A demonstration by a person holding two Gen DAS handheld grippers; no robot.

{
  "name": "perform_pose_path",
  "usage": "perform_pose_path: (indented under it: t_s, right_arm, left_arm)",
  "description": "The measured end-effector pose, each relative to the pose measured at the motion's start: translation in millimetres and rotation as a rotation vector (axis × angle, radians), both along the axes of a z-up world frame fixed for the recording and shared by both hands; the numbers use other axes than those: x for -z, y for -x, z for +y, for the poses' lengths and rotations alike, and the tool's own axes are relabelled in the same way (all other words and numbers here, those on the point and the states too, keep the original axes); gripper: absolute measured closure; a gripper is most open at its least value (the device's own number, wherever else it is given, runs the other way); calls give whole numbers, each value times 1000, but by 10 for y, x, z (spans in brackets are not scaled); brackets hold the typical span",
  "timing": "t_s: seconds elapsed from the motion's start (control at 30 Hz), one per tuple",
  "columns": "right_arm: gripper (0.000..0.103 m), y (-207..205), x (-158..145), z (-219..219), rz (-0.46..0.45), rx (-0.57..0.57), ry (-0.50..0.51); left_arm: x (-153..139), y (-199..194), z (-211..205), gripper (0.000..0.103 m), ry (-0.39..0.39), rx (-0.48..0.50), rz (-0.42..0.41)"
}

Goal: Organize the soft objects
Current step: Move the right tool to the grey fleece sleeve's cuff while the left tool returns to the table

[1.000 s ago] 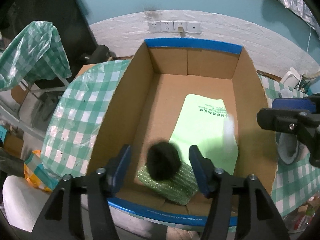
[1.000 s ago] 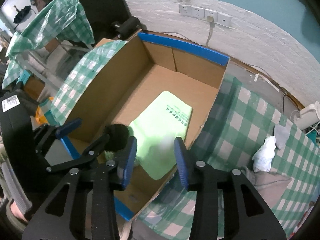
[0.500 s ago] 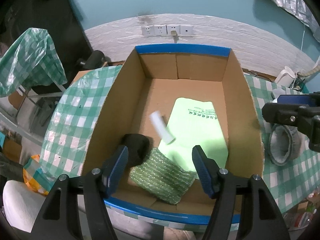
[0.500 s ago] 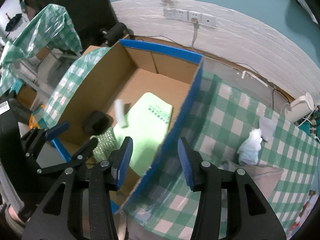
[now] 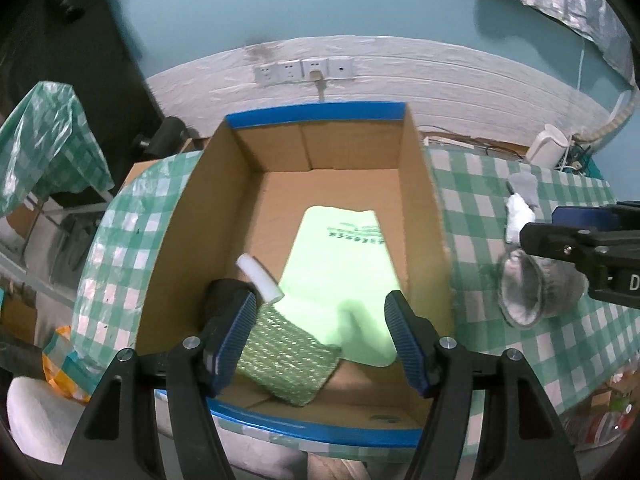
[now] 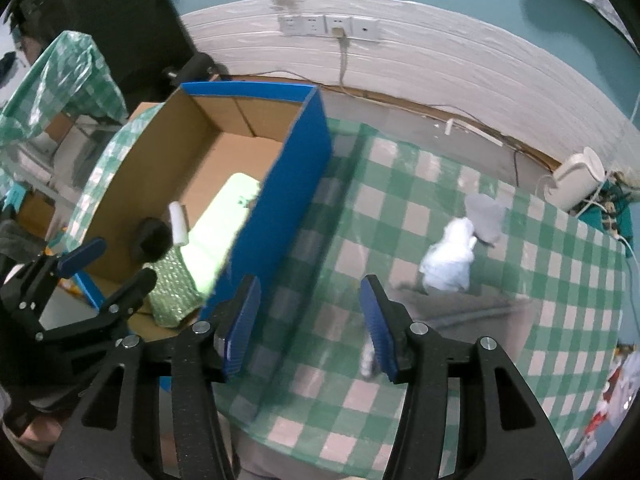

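Observation:
A cardboard box with blue edges (image 5: 424,208) (image 6: 296,160) holds a light green bag (image 5: 344,264), a green bubble-wrap pouch (image 5: 288,356) (image 6: 172,284), a black soft ball (image 5: 220,296) (image 6: 150,238) and a white foam roll (image 5: 260,280) (image 6: 178,228). My left gripper (image 5: 320,344) is open and empty above the box's near end. My right gripper (image 6: 310,320) is open and empty over the checked tablecloth right of the box. A white cloth (image 6: 448,260) (image 5: 518,220), a grey cloth (image 6: 486,216) and a grey furry slipper (image 5: 528,292) lie on the table.
The table has a green checked cover (image 6: 400,208). A white kettle (image 6: 576,180) and cables stand at the far right by the wall. Wall sockets (image 5: 304,70) are behind the box. A covered chair (image 5: 44,140) stands to the left.
The black ball and white roll dropped into the box and came to rest at its near left. Both grippers pulled back; the right one swung right, from over the box to over the tablecloth.

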State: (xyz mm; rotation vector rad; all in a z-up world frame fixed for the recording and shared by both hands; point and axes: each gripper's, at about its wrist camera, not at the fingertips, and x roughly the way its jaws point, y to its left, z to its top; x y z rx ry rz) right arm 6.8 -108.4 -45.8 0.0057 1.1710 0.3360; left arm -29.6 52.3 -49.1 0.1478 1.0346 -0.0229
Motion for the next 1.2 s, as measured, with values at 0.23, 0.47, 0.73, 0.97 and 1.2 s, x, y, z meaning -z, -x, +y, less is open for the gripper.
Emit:
perform_pose_path:
  t_s: [0.23, 0.47, 0.73, 0.97, 1.2]
  right_arm:
    - [46, 33, 80, -237, 10, 53, 25]
    - [46, 54, 280, -392, 47, 92, 54]
    - [46, 78, 488, -366, 83, 87, 88]
    - [46, 64, 636, -341, 106, 90, 123]
    - [64, 81, 761, -313, 110, 65, 172]
  left_arm:
    - [-50, 26, -205, 34, 21, 28, 4]
    - [-50, 48, -385, 34, 18, 54, 4]
    - [9, 88, -556, 34, 5, 89, 10]
    - [89, 77, -605, 34, 8, 88, 29]
    - [118, 85, -675, 34, -4, 102, 30]
